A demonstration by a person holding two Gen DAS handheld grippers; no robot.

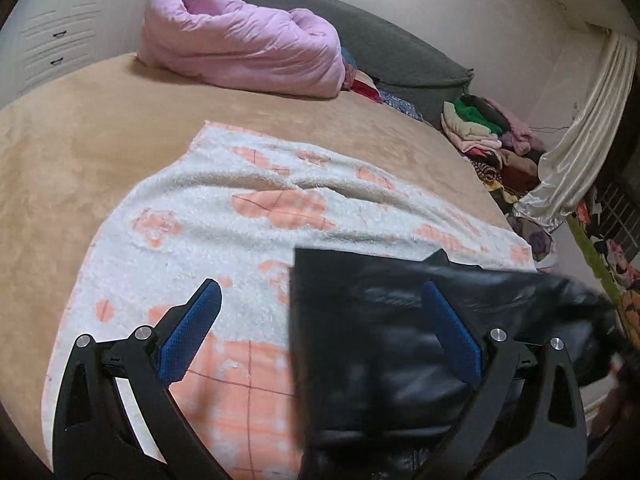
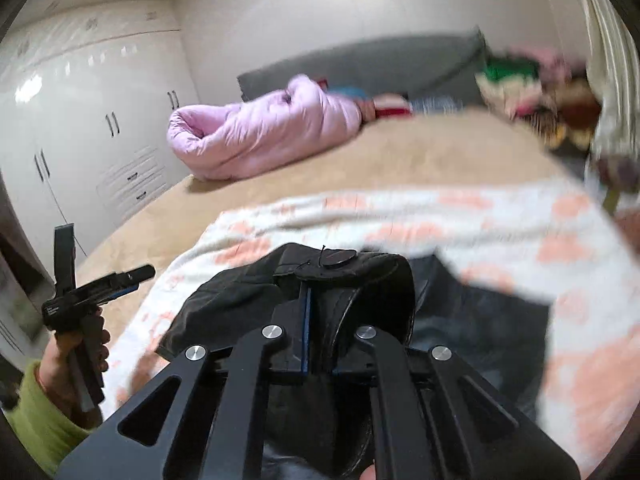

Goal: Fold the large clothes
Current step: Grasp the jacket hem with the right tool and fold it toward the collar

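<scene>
**A:** Right wrist view is pretty blurry, but the right gripper (image 2: 318, 320) is clamped down on a bunched-up fold of the shiny black leather-look garment (image 2: 352, 280), the bit with a round black button on it. Blue pads nearly together with the fabric pinched between them.

**B:** And where's the garment itself sitting?

**A:** On the fluffy white towel with peach flower patches (image 1: 224, 216), near its right end. The towel is spread over the tan plush bed cover (image 1: 80, 120). From the left wrist camera the black garment (image 1: 380, 340) has a straight left edge lying across the towel.

**B:** Left one doing anything?

**A:** The left gripper (image 1: 320, 304) has its blue pads spread wide, gripping nothing. One finger is over the towel, the other over the garment.

**B:** Other stuff?

**A:** A rolled pink quilted duvet (image 1: 240, 40) at the far end from the towel, and a pile of mixed coloured clothes (image 1: 488, 136) past the towel's right side.
</scene>
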